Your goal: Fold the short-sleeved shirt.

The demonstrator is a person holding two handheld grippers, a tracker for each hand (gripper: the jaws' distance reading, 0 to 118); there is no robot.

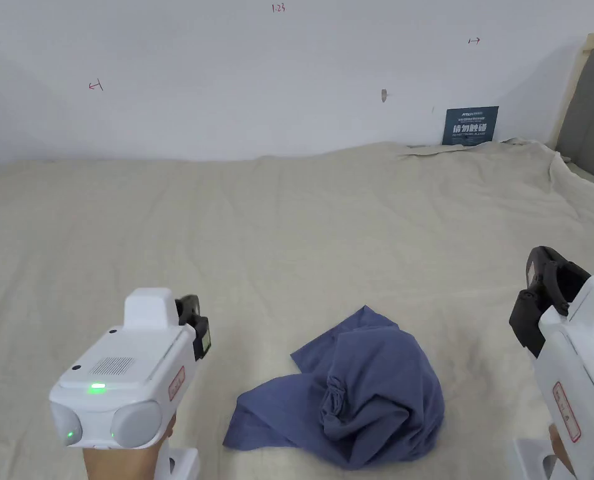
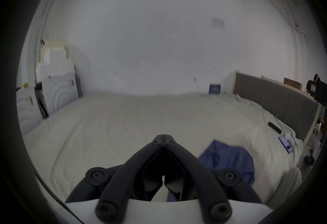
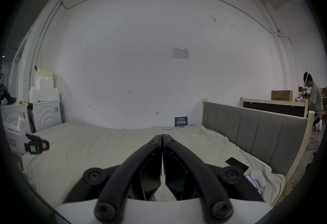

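A sheeted bed against a white wall, with room clutter around it

A wrinkled beige sheet (image 1: 289,237) covers the bed, which meets a white wall (image 1: 258,75) carrying small red marks and a pale paper sheet (image 3: 180,53). A dark blue sign (image 1: 470,125) leans against the wall at the bed's far edge. A grey padded headboard (image 3: 254,132) in a pale wooden frame runs along one side. Near it on the sheet lie a dark phone (image 3: 236,164), a small white device (image 3: 258,177) and another phone with a lit screen (image 2: 285,143). Two white appliances (image 3: 44,116) stand beyond the bed, foam blocks (image 3: 44,90) stacked on top. A cardboard box (image 3: 281,97) and a person in a headset (image 3: 314,96) are behind the headboard.
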